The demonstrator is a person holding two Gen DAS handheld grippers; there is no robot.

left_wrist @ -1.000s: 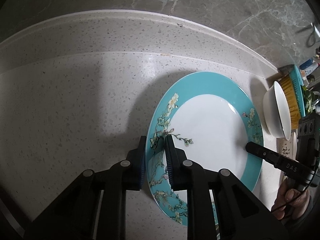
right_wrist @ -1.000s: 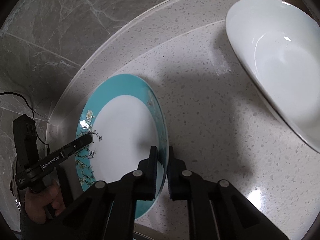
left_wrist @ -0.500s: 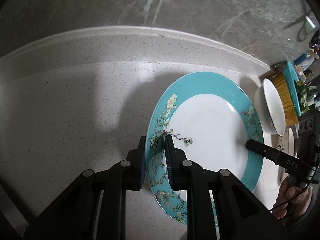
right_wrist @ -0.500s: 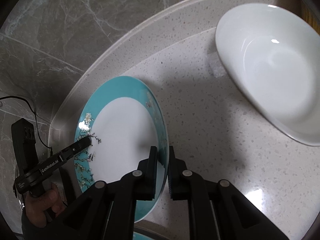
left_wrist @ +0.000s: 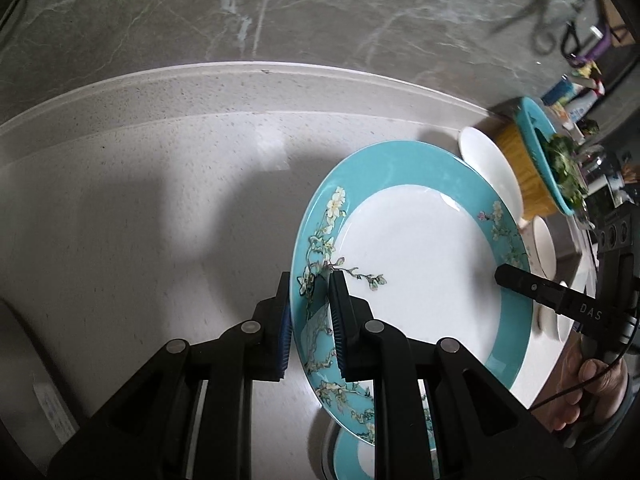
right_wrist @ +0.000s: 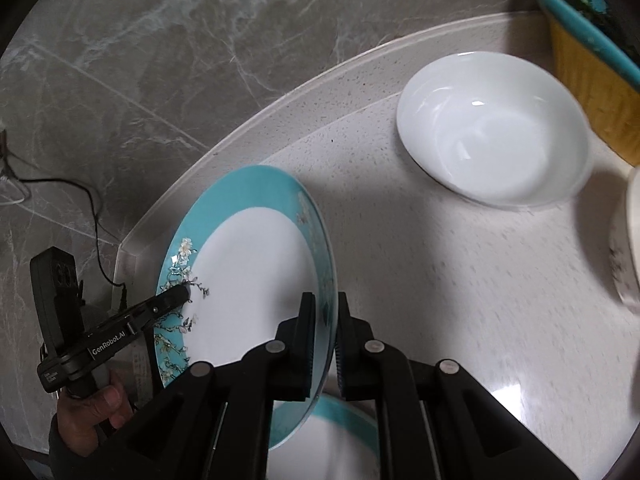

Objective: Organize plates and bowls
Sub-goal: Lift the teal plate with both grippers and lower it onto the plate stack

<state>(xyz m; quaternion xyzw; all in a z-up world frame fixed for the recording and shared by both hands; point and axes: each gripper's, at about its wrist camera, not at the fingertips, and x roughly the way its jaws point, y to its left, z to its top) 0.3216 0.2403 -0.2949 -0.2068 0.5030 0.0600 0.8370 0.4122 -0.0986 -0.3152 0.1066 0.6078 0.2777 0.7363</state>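
Pinching opposite rims of the teal floral plate [left_wrist: 416,264], the left tool [left_wrist: 310,320] and right tool [right_wrist: 324,344] carry stiff, slippery, breakable china best gripped at its rim.

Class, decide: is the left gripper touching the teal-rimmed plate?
Touching. The left wrist view shows the left gripper with its jaws clamped on the teal-rimmed plate at its rim.
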